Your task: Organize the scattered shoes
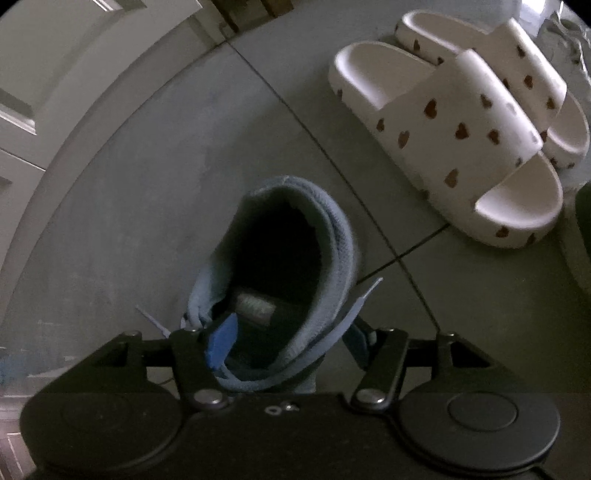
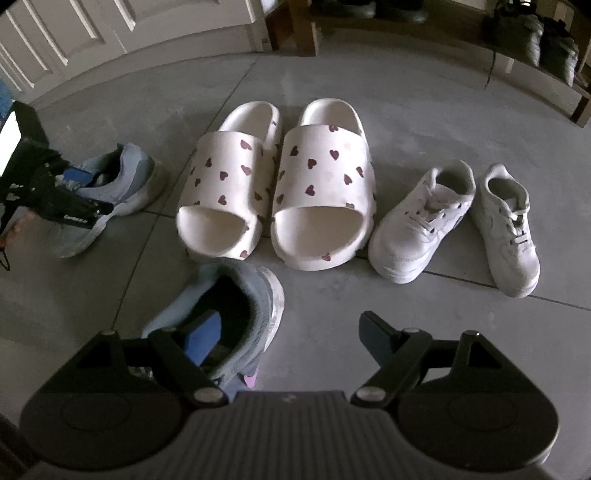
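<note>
In the left wrist view my left gripper (image 1: 288, 336) is shut on the collar of a blue-grey sneaker (image 1: 295, 236), one finger inside the opening. That sneaker also shows at the left of the right wrist view (image 2: 122, 184), with the left gripper (image 2: 79, 184) on it. My right gripper (image 2: 291, 332) is open; its left finger sits inside a second blue-grey sneaker (image 2: 236, 306), its right finger stands apart from it. A pair of white slides with dark hearts (image 2: 277, 184) lies side by side on the floor, also in the left wrist view (image 1: 461, 125).
A pair of small white sneakers (image 2: 458, 225) lies right of the slides. A dark wooden shoe rack (image 2: 443, 26) with shoes runs along the back. White panelled doors (image 2: 74, 33) stand at the back left. The floor (image 2: 369, 92) is grey tile.
</note>
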`<state>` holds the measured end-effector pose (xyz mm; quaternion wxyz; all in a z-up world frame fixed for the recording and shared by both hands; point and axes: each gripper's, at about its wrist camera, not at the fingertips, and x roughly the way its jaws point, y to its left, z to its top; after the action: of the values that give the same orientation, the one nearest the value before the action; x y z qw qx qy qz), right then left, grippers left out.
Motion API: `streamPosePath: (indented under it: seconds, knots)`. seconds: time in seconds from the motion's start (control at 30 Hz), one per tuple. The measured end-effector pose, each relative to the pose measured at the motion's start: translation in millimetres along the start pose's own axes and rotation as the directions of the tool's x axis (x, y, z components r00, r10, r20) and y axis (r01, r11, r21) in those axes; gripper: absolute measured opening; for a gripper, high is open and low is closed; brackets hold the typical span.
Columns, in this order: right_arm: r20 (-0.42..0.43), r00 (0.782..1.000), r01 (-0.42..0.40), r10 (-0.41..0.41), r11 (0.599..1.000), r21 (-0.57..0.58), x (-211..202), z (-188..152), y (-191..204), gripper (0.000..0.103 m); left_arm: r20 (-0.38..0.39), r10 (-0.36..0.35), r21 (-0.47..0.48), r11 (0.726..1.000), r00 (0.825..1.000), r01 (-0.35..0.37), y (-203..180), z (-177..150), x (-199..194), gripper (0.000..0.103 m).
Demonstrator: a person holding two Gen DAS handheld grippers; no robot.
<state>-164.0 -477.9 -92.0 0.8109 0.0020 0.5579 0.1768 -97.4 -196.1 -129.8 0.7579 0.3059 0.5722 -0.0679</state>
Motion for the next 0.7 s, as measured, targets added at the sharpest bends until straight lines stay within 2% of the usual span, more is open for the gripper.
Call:
streamPosePath:
  seconds: [0.1,0.17,0.23,0.33,0.43,0.5,0.53,0.57,0.6,0.7]
  knots:
    - [0.001,1.000,-0.003,0.003,1.000,-0.001,1,0,1,0.084,0.017,-0.008,0.036,0.999,1.000,0.007,-2,-4,-3,0.062]
    - [0.002,1.000,-0.003,0.003,1.000,0.000,1,1,1,0.084,0.044,-0.047,0.085,0.995,0.998,0.043,-3,-8,-8,0.062]
    - [0.002,1.000,-0.003,0.003,1.000,0.001,1,1,1,0.084,0.066,-0.092,0.144,0.986,0.994,0.082,-5,-10,-12,0.062]
    - [-0.003,1.000,-0.002,0.002,1.000,-0.002,3,1,2,0.084,0.093,-0.122,0.251,0.963,0.988,0.096,-6,-8,-14,0.062]
    - [-0.009,1.000,-0.001,0.001,1.000,-0.006,4,1,3,0.084,0.070,-0.173,0.297,0.944,0.982,0.145,-2,1,-2,0.061]
    - [-0.013,1.000,-0.001,0.001,1.000,-0.008,5,0,4,0.084,0.060,-0.179,0.288,0.945,0.982,0.154,0,4,7,0.058]
    - [-0.015,1.000,-0.001,0.000,1.000,-0.009,6,0,5,0.084,0.065,-0.167,0.272,0.952,0.984,0.144,2,5,12,0.040]
    - [-0.017,1.000,0.000,0.000,1.000,-0.011,6,0,5,0.084,0.066,-0.162,0.263,0.955,0.985,0.139,3,4,15,0.029]
    - [-0.018,1.000,0.000,0.000,1.000,-0.012,7,0,6,0.084,0.057,-0.171,0.258,0.954,0.984,0.151,3,3,18,0.024]
    - [-0.023,1.000,0.002,-0.003,1.000,-0.011,8,-1,6,0.084,0.070,-0.158,0.291,0.948,0.985,0.131,-2,0,17,0.019]
